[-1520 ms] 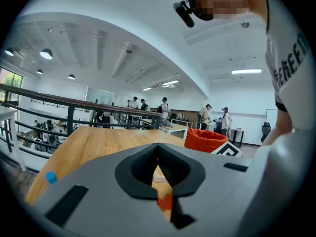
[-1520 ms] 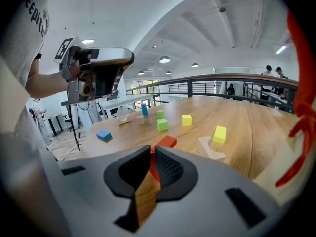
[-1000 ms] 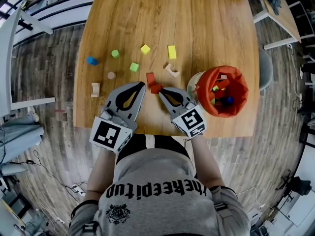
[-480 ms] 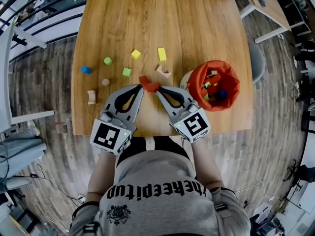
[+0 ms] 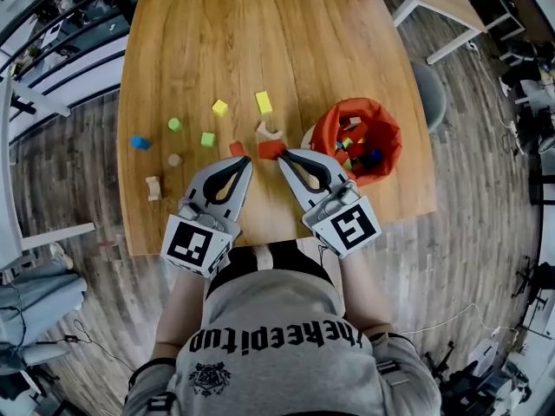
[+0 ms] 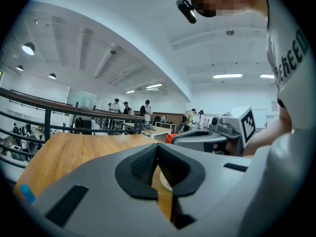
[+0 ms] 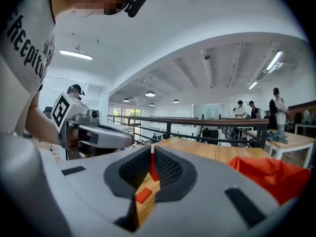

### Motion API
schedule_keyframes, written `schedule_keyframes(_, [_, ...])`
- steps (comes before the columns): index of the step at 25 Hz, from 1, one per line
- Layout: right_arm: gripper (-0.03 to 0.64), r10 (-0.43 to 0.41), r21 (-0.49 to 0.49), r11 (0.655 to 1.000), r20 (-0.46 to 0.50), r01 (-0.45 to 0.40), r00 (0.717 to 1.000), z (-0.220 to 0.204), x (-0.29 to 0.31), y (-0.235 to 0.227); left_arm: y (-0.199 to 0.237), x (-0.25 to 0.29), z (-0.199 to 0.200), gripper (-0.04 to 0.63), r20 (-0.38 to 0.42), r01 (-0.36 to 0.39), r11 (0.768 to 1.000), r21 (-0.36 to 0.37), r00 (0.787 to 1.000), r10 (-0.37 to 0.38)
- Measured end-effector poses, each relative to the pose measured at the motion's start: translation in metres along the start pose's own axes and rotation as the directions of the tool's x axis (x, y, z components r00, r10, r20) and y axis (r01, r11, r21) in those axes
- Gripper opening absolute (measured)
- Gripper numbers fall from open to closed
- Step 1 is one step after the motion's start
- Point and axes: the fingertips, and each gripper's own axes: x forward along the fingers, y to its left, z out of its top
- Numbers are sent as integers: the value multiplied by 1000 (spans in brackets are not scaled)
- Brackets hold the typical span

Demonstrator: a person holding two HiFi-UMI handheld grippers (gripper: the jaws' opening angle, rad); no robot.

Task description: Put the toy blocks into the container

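Right gripper (image 5: 282,152): jaws drawn narrow and clamped on a small red wooden toy block (image 5: 271,150), seen in the right gripper view as a red sliver pinched between the dark ribbed pads. A second earlier these tips were down at the light wooden table (image 5: 286,42) with the block resting on it. The block was now carried clear of the surface at the jaw tips, so the pick looked made and the lift was under way. Left gripper (image 5: 248,159): jaws fully together, nothing between them, hovering beside the right one. A second red block (image 5: 237,148) lay on the table just ahead of the left tips. The orange fabric container (image 5: 325,133) stood to the right of the right jaws and slightly beyond them, already holding several coloured blocks. A pale wooden arch block (image 5: 269,133) sat just beyond the right jaw tips. Further beyond and to the left of the left jaws lay the yellow (image 5: 263,102), green (image 5: 207,139) and blue (image 5: 139,142) blocks. Judgement: the next step is to carry the block right, over the rim, and release it; many blocks remain.
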Motion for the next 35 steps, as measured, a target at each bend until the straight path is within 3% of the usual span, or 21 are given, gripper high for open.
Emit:
schedule_keyframes(11, [26,-154,-40,987,59,156,986,32,-44,-23,-35,22,6,14,12,126,992,25,992,-127])
schedule_keyframes(21, [23,-298,-30,954,52,300,953,29,-95,-54,-73,48,12,14,15,239,970,47,971,-240])
schedule_keyframes(35, [24,-401,14,916,7,401,916,2,-131,-83,-100,63,8,14,-5,285,957,61,959,-285])
